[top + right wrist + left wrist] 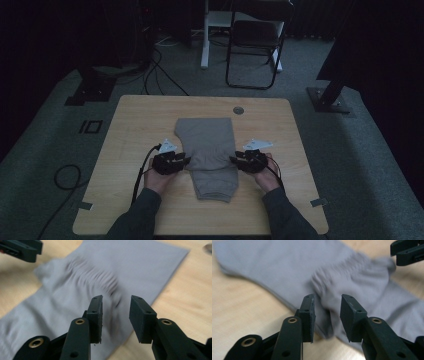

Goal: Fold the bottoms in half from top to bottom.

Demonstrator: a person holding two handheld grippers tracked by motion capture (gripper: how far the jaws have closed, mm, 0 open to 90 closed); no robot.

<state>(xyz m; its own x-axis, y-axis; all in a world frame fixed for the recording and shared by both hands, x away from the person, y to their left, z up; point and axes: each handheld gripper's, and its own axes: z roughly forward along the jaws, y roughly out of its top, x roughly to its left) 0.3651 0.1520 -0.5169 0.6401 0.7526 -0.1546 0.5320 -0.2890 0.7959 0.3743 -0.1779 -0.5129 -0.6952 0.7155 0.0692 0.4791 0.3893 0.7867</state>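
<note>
The grey, soft knit garment (210, 152), apparently a pair of trousers with an elastic gathered band, is lying folded into a narrow stack at the centre of the light wooden table (135, 120), so the folding is judged to be well advanced, with perhaps a final fold or tidying remaining. The left gripper (186, 161) is sitting just beside the garment's left edge and the right gripper (233, 160) just beside its right edge. Both are standing with jaws partly apart, the pads pressing on nothing, cloth lying beyond the gap.
</note>
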